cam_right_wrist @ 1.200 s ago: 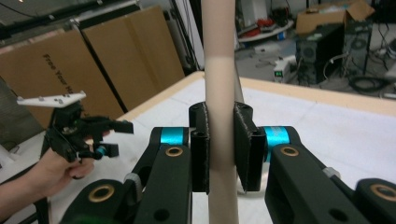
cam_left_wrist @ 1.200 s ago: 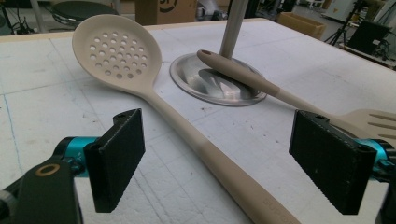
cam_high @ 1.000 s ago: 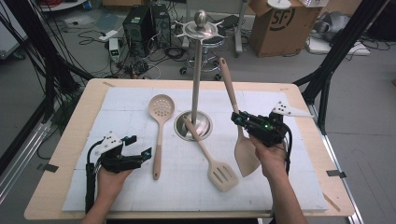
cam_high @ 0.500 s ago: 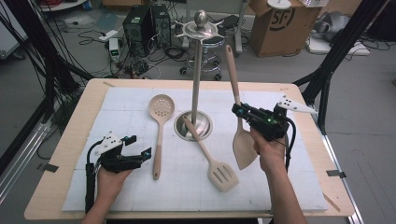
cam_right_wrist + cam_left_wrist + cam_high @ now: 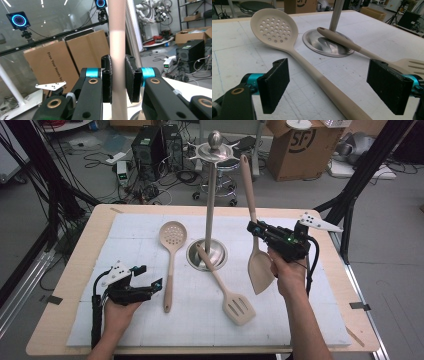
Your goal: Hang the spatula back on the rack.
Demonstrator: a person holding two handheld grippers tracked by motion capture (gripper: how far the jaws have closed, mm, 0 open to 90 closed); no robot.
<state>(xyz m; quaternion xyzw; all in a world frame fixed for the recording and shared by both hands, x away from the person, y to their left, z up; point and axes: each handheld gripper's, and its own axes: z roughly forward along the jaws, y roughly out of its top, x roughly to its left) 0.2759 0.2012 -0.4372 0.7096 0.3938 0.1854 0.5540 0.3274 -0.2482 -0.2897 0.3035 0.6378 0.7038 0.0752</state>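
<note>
Spatula: the solid beige spatula [image 5: 260, 266] hung upright right of centre in the high view, blade down and clear of the worktop [image 5: 320, 320], handle tip near the rack's top.
Right gripper: the right gripper [image 5: 256, 231] was clamped narrow on the spatula's handle.
Left gripper: the left gripper [image 5: 152, 287] rested at lower left, jaws wide and holding nothing.
Rack: the utensil stand [image 5: 210, 205] at centre carried nothing on its hooks.
Progress: by my reckoning, hanging had barely begun; nothing hung yet.
Left over: the skimmer [image 5: 171, 251] and slotted turner [image 5: 225, 285] lay flat, the turner's handle on the stand's base.
</note>
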